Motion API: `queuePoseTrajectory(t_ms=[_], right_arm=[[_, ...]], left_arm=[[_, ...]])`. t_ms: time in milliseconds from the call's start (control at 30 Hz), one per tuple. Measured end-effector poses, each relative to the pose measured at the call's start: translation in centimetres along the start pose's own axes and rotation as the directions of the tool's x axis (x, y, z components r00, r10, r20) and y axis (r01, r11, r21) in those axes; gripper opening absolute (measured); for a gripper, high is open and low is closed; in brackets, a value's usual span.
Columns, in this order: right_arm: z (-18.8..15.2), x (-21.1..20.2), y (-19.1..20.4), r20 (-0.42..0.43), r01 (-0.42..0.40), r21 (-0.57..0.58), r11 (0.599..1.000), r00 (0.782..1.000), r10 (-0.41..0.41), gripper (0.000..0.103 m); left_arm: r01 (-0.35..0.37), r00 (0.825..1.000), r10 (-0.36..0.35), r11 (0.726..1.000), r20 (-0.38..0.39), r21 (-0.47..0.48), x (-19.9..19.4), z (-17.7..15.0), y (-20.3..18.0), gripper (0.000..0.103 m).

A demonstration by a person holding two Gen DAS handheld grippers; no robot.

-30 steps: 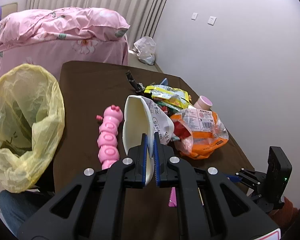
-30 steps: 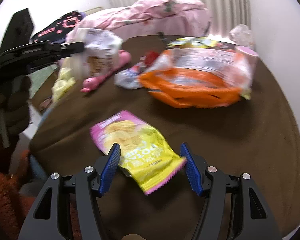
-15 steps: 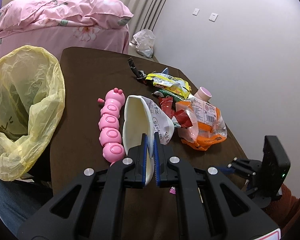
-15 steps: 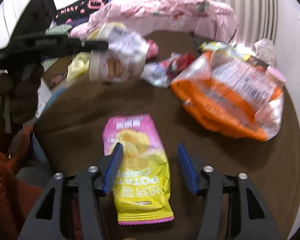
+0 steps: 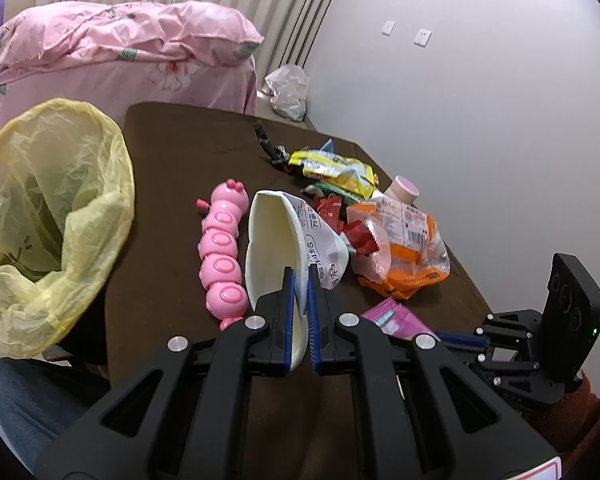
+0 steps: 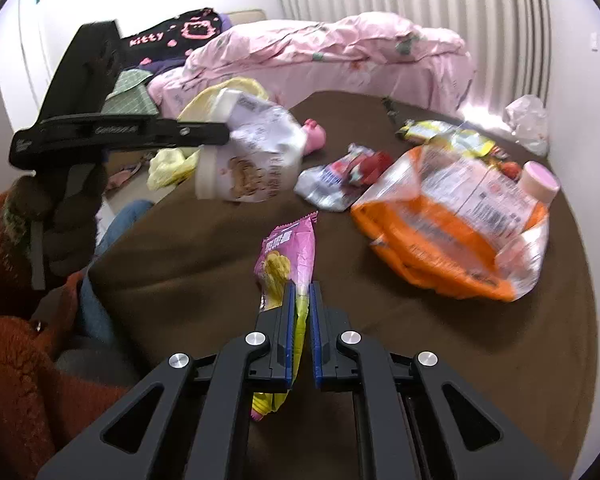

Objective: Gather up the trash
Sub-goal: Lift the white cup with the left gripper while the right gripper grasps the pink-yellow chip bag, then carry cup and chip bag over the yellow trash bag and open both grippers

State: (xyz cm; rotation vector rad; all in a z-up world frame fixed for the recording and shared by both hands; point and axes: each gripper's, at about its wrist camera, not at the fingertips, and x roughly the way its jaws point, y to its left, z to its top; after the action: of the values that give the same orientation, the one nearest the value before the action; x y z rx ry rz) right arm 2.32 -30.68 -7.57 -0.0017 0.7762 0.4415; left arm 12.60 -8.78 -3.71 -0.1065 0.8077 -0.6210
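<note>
My left gripper (image 5: 300, 280) is shut on a crushed white paper cup (image 5: 276, 236) and holds it above the brown table (image 5: 168, 168); the cup also shows in the right wrist view (image 6: 252, 156). My right gripper (image 6: 301, 292) is shut on a pink and yellow chip packet (image 6: 288, 256) at the table's near edge; the packet shows in the left wrist view (image 5: 396, 318). A yellow trash bag (image 5: 44, 208) stands open to the left of the table.
On the table lie a pink caterpillar toy (image 5: 222, 252), an orange and clear bag (image 6: 456, 228), red and yellow wrappers (image 5: 336, 172), a pink-capped bottle (image 6: 540, 176) and a black clip (image 5: 266, 142). A pink bed (image 5: 112, 56) stands behind.
My right gripper has closed on the chip packet, which now stands on edge between the fingers. My left gripper has kept its hold on the cup and drifted slightly.
</note>
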Motion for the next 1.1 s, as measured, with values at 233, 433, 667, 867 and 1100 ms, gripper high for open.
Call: queuePoseTrajectory(t_ms=[233,433,667,867,1100], right_arm=[[2.0,-1.5,-1.1,0.080,0.064,0.046,0.997,0.995,-0.067,0.008],[4.2,-2.3,-0.9,0.147,0.104,0.051,0.993,0.983,-0.111,0.008],[8.4,-2.6,1.1,0.234,0.122,-0.017,0.992,0.965,-0.115,0.008],[13.8,-1.0,4.2,0.298,0.079,-0.108,0.991,0.954,-0.044,0.008],[19.4,5.0,8.7,0.252,-0.022,-0.218,0.976,0.965,0.078,0.008]], left_arm=[[-0.017,0.998,0.017,1.000,0.058,0.006,-2.3,0.7,0.1,0.006],[-0.043,0.994,0.043,0.999,0.103,-0.002,-4.2,1.0,0.7,0.006],[-0.156,0.967,0.161,0.987,0.199,-0.042,-8.2,2.2,3.5,0.006],[-0.377,0.865,0.406,0.913,0.294,-0.153,-12.3,3.7,7.6,0.006],[-0.398,0.846,0.481,0.857,0.230,-0.328,-12.8,3.0,13.8,0.006]])
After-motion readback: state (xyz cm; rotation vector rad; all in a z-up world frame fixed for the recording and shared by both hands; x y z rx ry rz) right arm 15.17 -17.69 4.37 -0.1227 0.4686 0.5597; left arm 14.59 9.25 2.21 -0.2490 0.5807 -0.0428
